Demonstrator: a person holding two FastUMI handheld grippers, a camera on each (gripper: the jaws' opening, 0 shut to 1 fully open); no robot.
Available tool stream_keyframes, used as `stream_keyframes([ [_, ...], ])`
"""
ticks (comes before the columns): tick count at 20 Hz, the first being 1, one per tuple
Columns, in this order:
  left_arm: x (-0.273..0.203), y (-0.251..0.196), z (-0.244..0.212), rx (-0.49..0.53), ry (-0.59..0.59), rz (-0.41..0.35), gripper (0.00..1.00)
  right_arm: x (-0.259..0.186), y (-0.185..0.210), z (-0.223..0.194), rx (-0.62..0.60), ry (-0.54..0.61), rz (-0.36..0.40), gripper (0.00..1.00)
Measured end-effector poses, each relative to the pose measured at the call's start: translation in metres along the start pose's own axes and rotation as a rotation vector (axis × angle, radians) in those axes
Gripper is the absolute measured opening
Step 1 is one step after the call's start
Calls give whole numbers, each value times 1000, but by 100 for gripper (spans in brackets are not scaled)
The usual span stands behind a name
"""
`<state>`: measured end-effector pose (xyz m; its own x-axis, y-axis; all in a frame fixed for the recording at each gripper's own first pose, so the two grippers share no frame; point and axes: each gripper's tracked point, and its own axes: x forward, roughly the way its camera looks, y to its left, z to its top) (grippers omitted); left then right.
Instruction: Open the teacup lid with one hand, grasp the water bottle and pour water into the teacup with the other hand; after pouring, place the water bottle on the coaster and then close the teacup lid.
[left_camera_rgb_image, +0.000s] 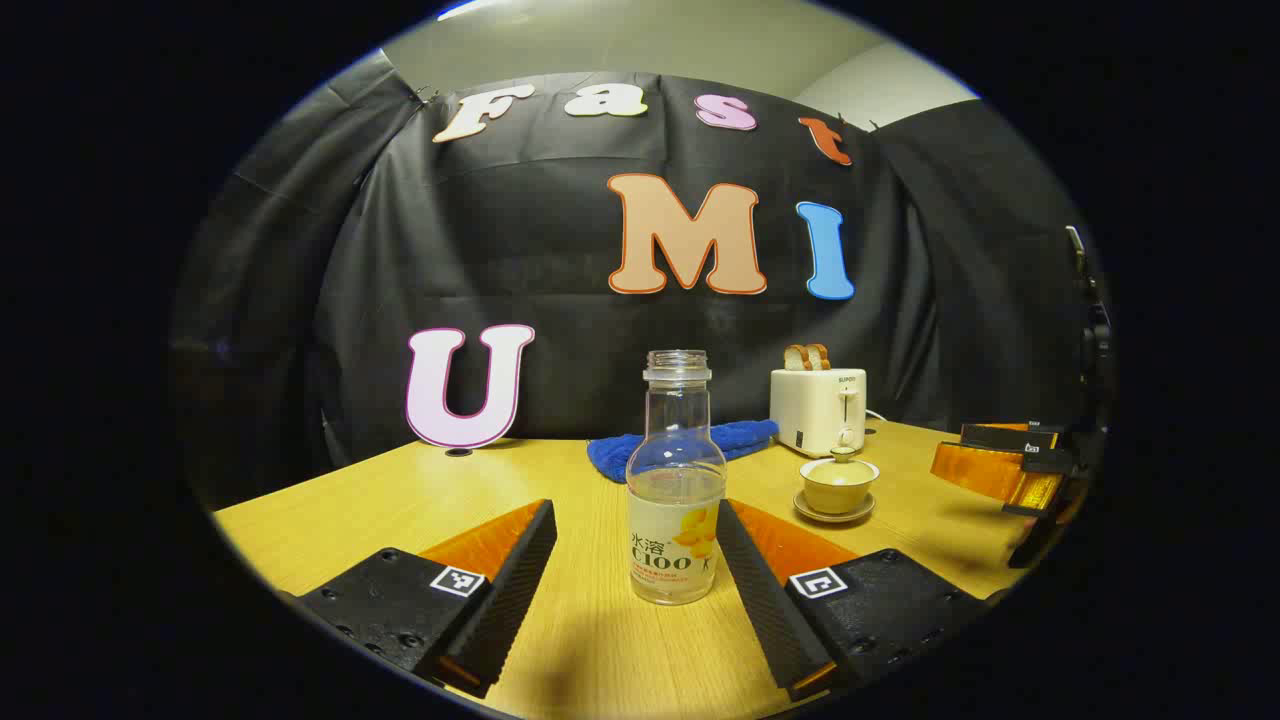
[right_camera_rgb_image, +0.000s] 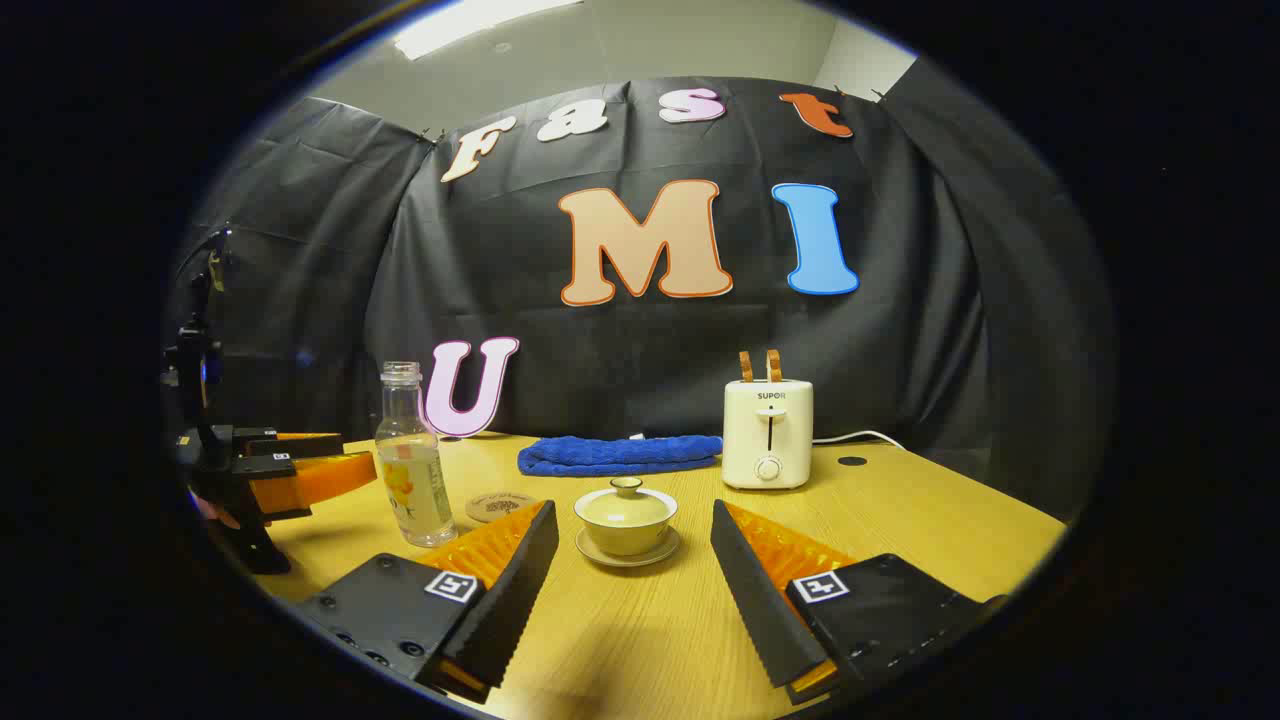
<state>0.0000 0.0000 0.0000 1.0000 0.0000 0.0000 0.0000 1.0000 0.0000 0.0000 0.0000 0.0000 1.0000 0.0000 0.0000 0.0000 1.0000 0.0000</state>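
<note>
Standing uncapped at the lower centre of the left gripper view, the water bottle (left_camera_rgb_image: 676, 500) sits between the spread fingers of the left tool (left_camera_rgb_image: 636, 560), untouched by either. In the right gripper view the right tool (right_camera_rgb_image: 634, 560) is likewise open, with the lidded teacup (right_camera_rgb_image: 626, 518) on its saucer (right_camera_rgb_image: 627, 550) just ahead. A round coaster (right_camera_rgb_image: 500, 506) lies on the worktop (right_camera_rgb_image: 930, 520) beside the bottle. A toaster (right_camera_rgb_image: 768, 432) and blue towel (right_camera_rgb_image: 620, 453) stand behind.

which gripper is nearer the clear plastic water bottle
Left. The left gripper has the clear plastic water bottle between its open fingers, not touching. The right gripper faces the lidded teacup, bottle off to its left.
</note>
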Motion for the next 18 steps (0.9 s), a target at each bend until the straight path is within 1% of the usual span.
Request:
stream_keyframes([
  [2, 0, 0, 1, 0, -1, 0, 94, 0, 0, 0, 0, 0, 0, 95],
  [4, 0, 0, 0, 0, -1, 0, 94, 0, 0, 1, -1, -1, 0, 94],
  [7, 0, 0, 0, 0, 0, 0, 94, 0, 0, 1, -1, -1, 0, 97],
  [8, 0, 0, 0, 0, -1, 0, 94, -1, 0, 1, -1, -1, 0, 99],
  [11, 0, 0, 0, 0, -1, 1, 94, -1, 0, 1, -1, -1, 0, 94],
  [12, 0, 0, 0, 0, -2, 1, 94, 0, 0, 1, -1, -1, 0, 97],
  [15, 0, 0, 0, 0, -2, 1, 94, -1, 0, 0, -1, -1, 0, 94],
  [18, 0, 0, 0, -1, -1, 0, 94, -1, 0, 1, -1, -1, 0, 94],
])
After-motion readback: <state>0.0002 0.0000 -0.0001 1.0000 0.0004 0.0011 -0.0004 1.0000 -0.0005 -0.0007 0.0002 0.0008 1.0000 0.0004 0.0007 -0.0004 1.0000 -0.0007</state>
